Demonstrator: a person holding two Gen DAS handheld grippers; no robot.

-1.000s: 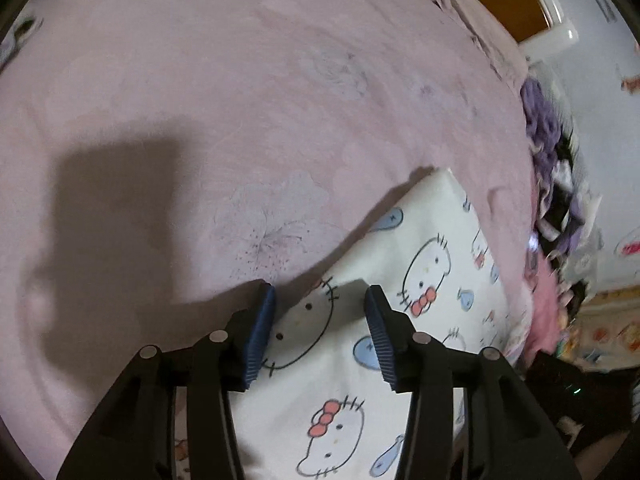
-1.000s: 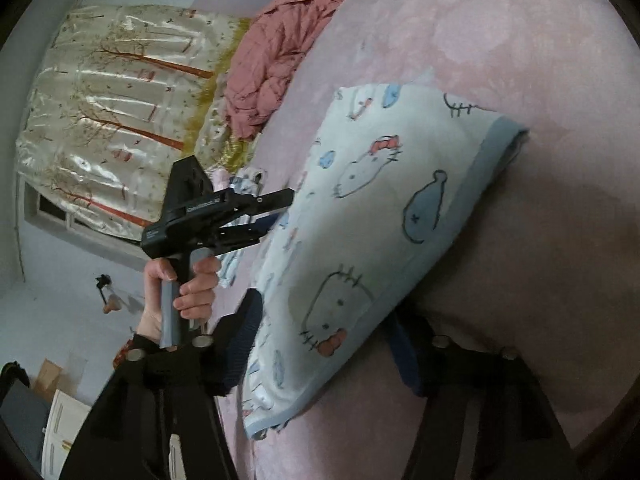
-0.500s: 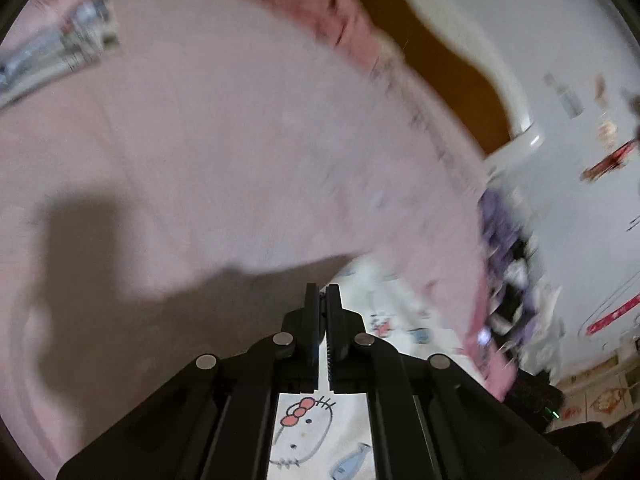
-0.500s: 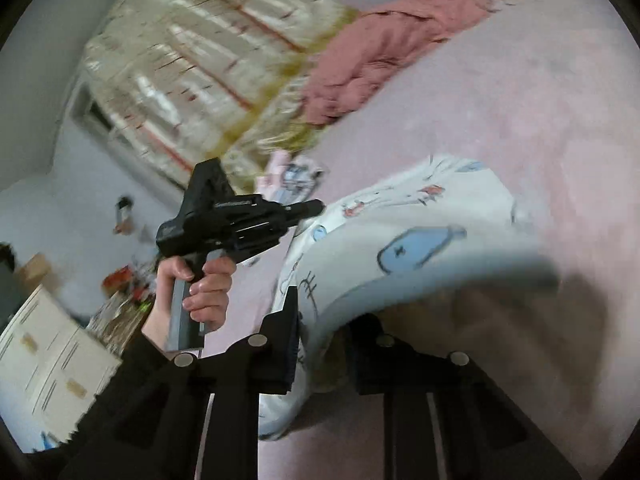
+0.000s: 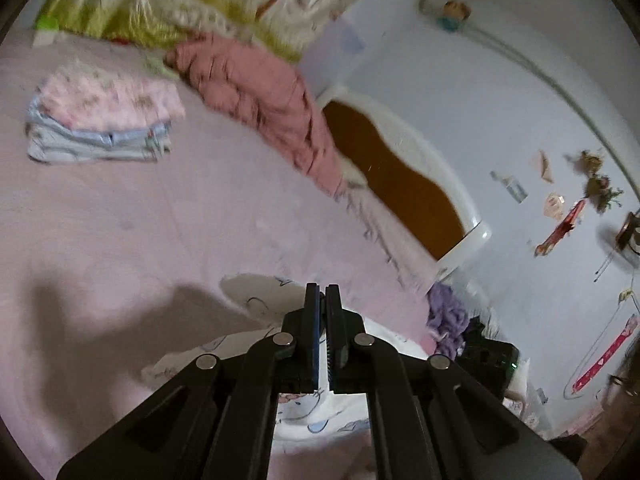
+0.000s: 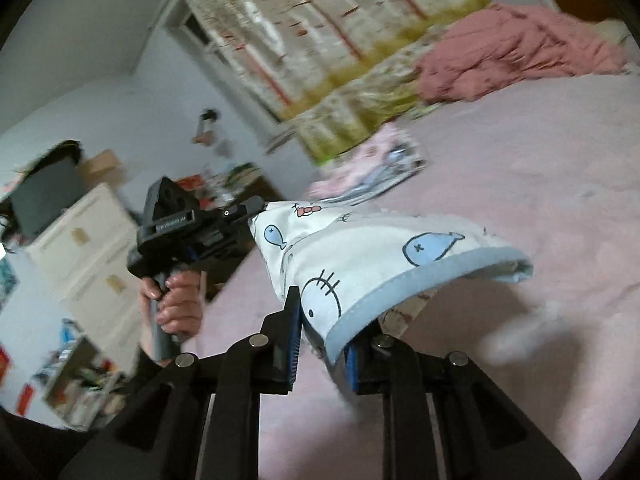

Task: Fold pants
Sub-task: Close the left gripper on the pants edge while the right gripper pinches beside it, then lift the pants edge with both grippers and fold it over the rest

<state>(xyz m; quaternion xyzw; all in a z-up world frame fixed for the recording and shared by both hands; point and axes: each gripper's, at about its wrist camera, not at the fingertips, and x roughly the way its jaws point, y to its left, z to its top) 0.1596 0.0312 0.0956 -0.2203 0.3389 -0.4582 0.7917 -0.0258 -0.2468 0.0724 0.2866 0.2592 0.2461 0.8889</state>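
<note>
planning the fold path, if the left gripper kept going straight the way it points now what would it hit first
Probably the pink bedsheet. The left gripper, shut on the cartoon-print pants, points slightly downward across bare sheet, roughly toward the crumpled pink blanket farther on. Depth is unclear in this blurred fisheye view.

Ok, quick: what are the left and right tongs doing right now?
Left tongs: shut on a corner of the pants.
Right tongs: shut on the pants' blue-trimmed edge.

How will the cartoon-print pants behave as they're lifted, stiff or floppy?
Likely floppy: the pants sag between the left gripper and right gripper. Probably light, with the blue hem curling. They may swing.
</note>
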